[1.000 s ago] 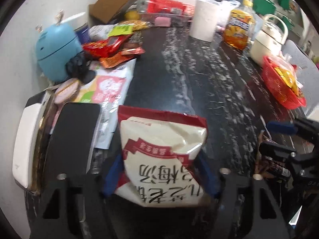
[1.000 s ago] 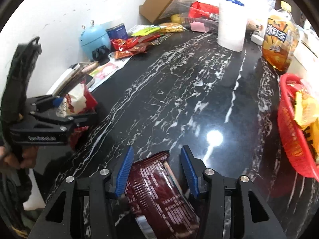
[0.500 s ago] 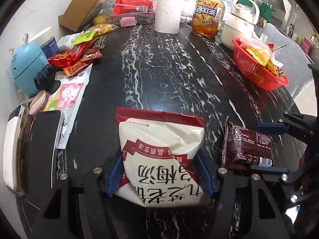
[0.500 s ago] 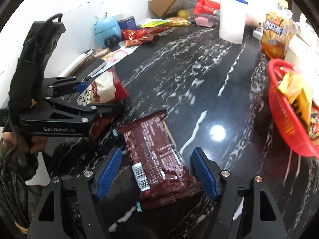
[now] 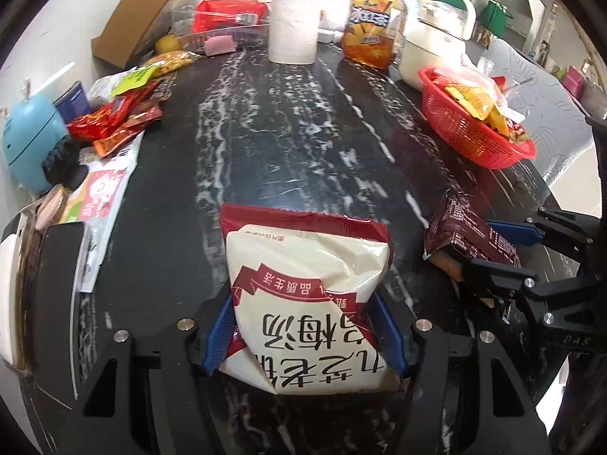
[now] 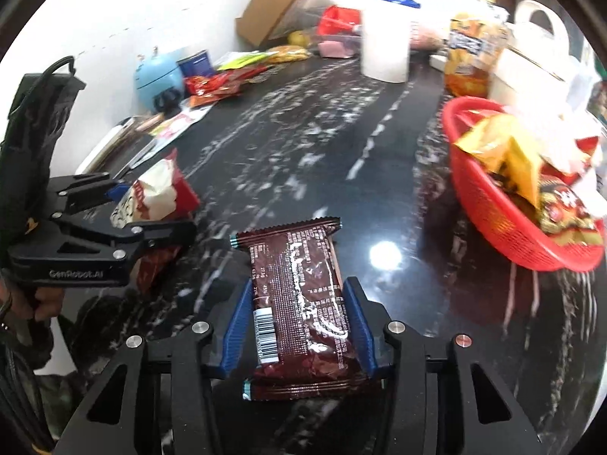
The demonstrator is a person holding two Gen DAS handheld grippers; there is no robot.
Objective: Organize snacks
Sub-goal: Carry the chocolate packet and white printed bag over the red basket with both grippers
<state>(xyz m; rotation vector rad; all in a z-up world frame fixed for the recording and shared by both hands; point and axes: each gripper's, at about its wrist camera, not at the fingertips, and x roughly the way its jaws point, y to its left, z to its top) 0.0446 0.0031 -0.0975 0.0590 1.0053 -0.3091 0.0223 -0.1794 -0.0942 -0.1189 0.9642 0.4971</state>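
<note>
Bottom centre of the left wrist view, the left gripper (image 5: 305, 331) was clamped on a cream-and-red snack bag (image 5: 309, 303), blue pads pressing both sides, bag lifted off the black marble table (image 5: 265, 151). Bottom centre of the right wrist view, the right gripper (image 6: 299, 326) had a dark brown wrapped bar (image 6: 299, 303) btwn its blue pads w/ jaws closing; pads looked to be touching the wrapper edges, so I'd call it grasped, though the blur made firm contact hard to confirm. Same bar showed at mid right of the left view (image 5: 470, 239), held up off the table.

Red basket (image 6: 500, 212) sat at right of the right view, already holding yellow and red packs; also upper right in the left view (image 5: 470, 136). Loose red snack packs (image 5: 117, 121) lay at mid left by a blue round gadget (image 5: 30, 140). Paper roll (image 5: 294, 26) and tea bottle (image 5: 373, 26) stood at top centre.

Step, as I judged it: carry both items to the basket. To do it well: finish closing on the bar before moving, since it's gripped near its lower half and could pivot. Take the right one in first, as it's nearer the basket. Clear the rim, then let go low over the pile so nothing slides out. Keep the grippers apart to avoid a clash.
</note>
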